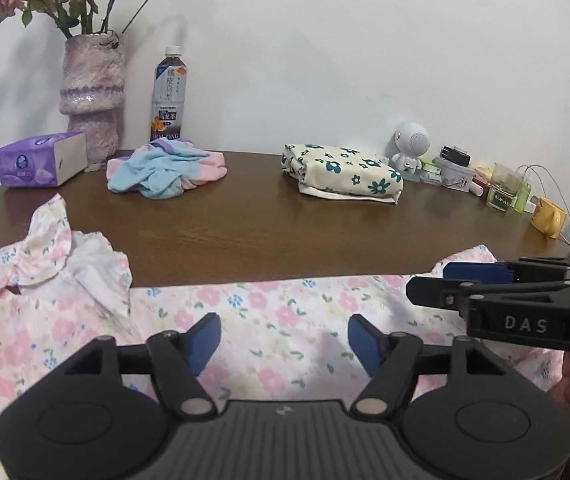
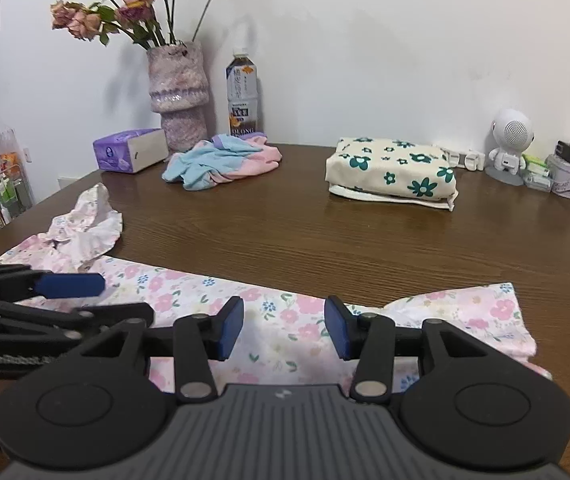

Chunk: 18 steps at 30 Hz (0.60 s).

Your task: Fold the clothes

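Note:
A pink floral garment (image 1: 269,312) (image 2: 285,320) lies spread along the near edge of the brown table (image 1: 285,224), its left end bunched into a ruffled heap (image 1: 61,264). My left gripper (image 1: 284,338) hovers over the cloth, open, with nothing between its blue pads. My right gripper (image 2: 283,330) also stands open above the garment, jaws narrower, nothing pinched. Each gripper shows in the other's view: the right one (image 1: 445,280) at the right edge, the left one (image 2: 117,300) at the left edge. A folded cream garment with green flowers (image 1: 343,172) (image 2: 393,172) rests at the back right.
A crumpled blue and pink garment (image 1: 165,172) lies at the back left, beside a purple tissue pack (image 1: 41,160), a vase with dried roses (image 1: 93,92) and a tea bottle (image 1: 168,96). A white robot figure (image 1: 409,144), jars, a glass and a yellow mug (image 1: 547,216) crowd the back right.

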Motion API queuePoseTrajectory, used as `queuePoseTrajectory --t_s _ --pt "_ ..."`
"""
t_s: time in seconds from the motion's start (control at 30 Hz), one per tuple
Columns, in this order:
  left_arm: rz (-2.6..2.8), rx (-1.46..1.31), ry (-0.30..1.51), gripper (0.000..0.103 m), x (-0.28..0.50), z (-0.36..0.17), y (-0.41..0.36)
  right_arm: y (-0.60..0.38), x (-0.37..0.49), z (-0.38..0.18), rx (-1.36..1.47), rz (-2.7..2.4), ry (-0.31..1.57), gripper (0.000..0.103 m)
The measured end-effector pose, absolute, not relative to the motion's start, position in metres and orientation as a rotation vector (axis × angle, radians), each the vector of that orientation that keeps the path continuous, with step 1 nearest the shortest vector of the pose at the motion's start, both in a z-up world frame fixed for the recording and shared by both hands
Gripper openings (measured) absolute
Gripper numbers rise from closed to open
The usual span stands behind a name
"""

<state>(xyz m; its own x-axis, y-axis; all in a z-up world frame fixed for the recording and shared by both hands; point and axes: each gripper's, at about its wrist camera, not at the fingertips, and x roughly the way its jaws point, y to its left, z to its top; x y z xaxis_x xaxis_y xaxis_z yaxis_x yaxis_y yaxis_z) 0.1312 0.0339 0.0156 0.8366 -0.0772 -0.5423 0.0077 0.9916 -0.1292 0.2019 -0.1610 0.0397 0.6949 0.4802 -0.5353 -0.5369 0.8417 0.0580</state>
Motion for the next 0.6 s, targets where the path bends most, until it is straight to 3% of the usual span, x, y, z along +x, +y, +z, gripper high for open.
queuePoseTrajectory --t_s 0.17,0.3,0.6 --pt "-0.033 -0.148 0.625 0.079 0.135 0.009 0.036 -0.163 0.201 0.031 -0.118 0.558 0.597 0.053" --pt "-0.029 -0.144 0.63 0.09 0.135 0.007 0.036 -0.16 0.202 0.025 -0.125 0.566 0.622 0.056" --pt "-0.03 -0.13 0.65 0.103 0.136 0.006 0.033 -0.16 0.208 0.015 -0.106 0.567 0.656 0.068"
